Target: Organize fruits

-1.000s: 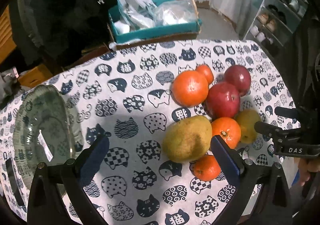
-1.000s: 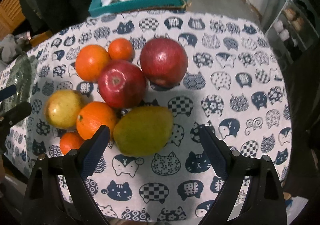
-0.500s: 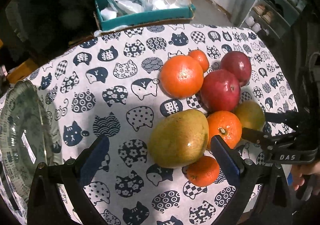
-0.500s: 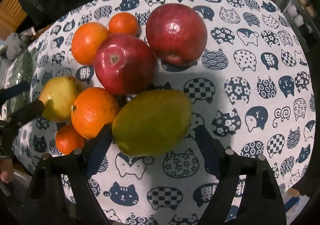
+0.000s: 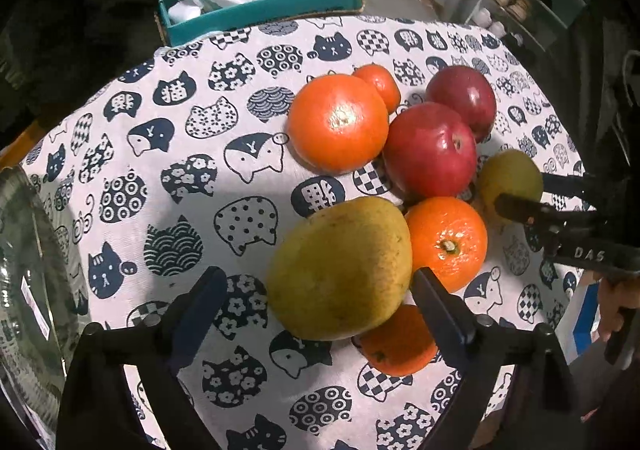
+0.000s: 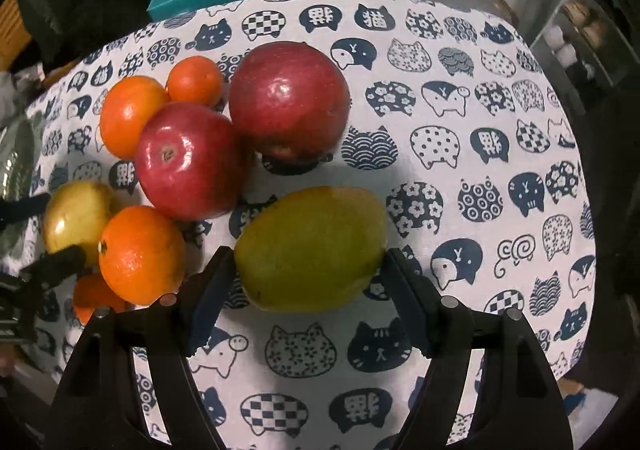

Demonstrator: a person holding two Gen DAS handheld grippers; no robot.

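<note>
The mango lies on the cat-print table at the near edge of the fruit pile, between the wide-open jaws of the right gripper, which grip nothing yet. Closing squarely across its middle should lift it without nudging the orange or red apple beside it. The left gripper is also open and empty over the other mango, with a glass plate at far left.

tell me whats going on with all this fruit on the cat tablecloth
A person holds a gripper in each hand over a pile of fruit. The right gripper is open around a mango, jaws on either side, not yet clamped. The left gripper is open at another mango. Apples and oranges lie untouched; a glass plate waits beside.
</note>
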